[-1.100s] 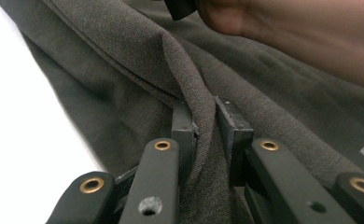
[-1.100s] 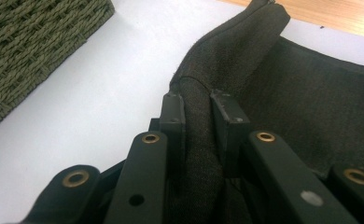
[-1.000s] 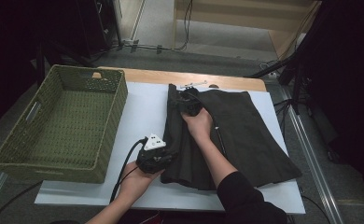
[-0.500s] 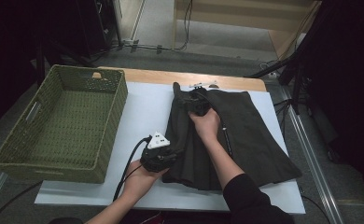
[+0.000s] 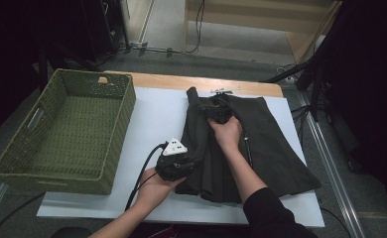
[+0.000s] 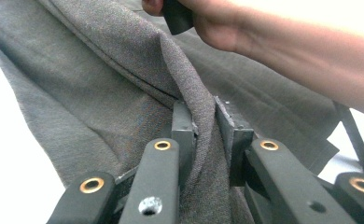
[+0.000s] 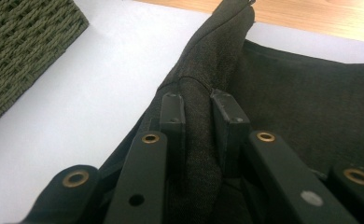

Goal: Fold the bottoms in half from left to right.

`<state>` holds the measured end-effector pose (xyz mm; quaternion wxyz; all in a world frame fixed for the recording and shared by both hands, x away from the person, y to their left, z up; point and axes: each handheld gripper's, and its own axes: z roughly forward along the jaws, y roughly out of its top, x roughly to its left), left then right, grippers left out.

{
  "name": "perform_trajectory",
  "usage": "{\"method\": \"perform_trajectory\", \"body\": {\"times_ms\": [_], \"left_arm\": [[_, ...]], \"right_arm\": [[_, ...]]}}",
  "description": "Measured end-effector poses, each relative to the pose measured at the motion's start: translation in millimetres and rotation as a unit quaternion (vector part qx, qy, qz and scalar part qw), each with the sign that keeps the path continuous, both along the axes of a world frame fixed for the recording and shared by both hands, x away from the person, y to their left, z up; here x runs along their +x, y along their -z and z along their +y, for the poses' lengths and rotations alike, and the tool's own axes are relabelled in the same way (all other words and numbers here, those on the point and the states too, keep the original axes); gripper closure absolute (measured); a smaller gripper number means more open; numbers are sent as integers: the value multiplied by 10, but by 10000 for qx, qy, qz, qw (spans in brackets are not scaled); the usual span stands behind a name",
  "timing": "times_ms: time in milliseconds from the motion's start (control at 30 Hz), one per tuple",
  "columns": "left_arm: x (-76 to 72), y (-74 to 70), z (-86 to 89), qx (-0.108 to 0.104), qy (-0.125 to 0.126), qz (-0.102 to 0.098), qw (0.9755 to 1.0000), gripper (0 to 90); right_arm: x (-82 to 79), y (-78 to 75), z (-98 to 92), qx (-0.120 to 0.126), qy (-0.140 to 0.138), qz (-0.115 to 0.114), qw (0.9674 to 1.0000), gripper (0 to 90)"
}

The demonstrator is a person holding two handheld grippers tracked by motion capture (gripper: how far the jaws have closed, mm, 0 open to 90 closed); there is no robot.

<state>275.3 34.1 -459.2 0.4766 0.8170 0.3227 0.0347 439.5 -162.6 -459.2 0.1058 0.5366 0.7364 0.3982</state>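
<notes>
Dark skirt flat on worktop, right of basket. Right tongs clamped on a fold, now nearer the waistband end than before. Left tongs unmoved, pinching the hem-side fold, forearm low.

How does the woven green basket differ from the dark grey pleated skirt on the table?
The woven green basket is stiff and box-shaped with upright walls, while the dark grey pleated skirt is soft cloth lying mostly flat. The basket stands alone at the left, but the skirt has one edge pinched and lifted by the left gripper and the right gripper. Both rest on the white table cover.
</notes>
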Motion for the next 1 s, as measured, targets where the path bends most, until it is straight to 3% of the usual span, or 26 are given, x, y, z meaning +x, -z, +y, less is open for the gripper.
{"method": "perform_trajectory", "body": {"times_ms": [300,1000], "left_arm": [[15,-61,-115,-126,155,-19,9998,797],[45,-203,-437,-238,561,-32,9981,796]], "right_arm": [[-59,-33,-207,129,141,-30,9998,744],[-214,-121,-714,176,488,-95,9986,744]]}}
